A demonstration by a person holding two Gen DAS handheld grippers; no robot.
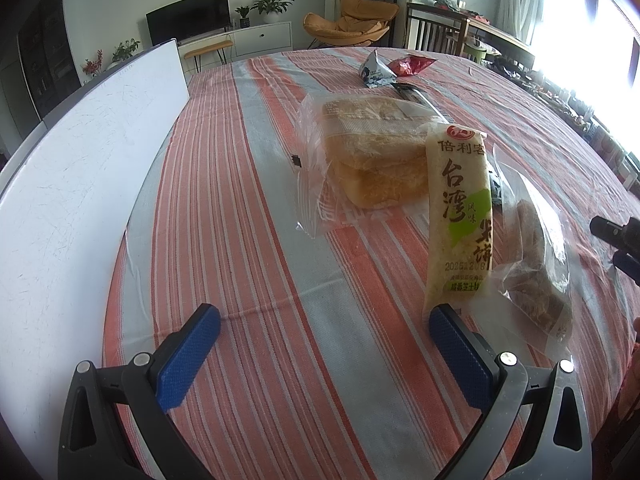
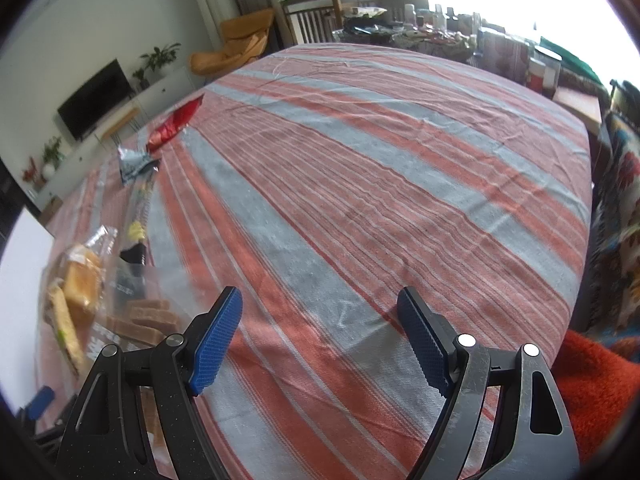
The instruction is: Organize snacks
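Several snacks lie on a striped cloth table (image 1: 248,216). In the left wrist view a clear bag of bread (image 1: 372,164) sits mid-table, with a pale rice-cracker pack (image 1: 460,216) leaning beside it and a clear bag of brown cakes (image 1: 536,276) to its right. A grey-white packet (image 1: 376,70), a red packet (image 1: 410,65) and a long dark stick pack (image 1: 416,98) lie farther back. My left gripper (image 1: 324,336) is open and empty; its right finger is just below the rice-cracker pack. My right gripper (image 2: 320,320) is open and empty over bare cloth, with the snacks to its left (image 2: 80,280).
A white board (image 1: 80,184) stands along the table's left edge. A TV, plants, an orange chair (image 1: 348,20) and a cluttered side table (image 2: 440,36) stand beyond the table. An orange-red fabric (image 2: 592,376) lies at the right wrist view's lower right.
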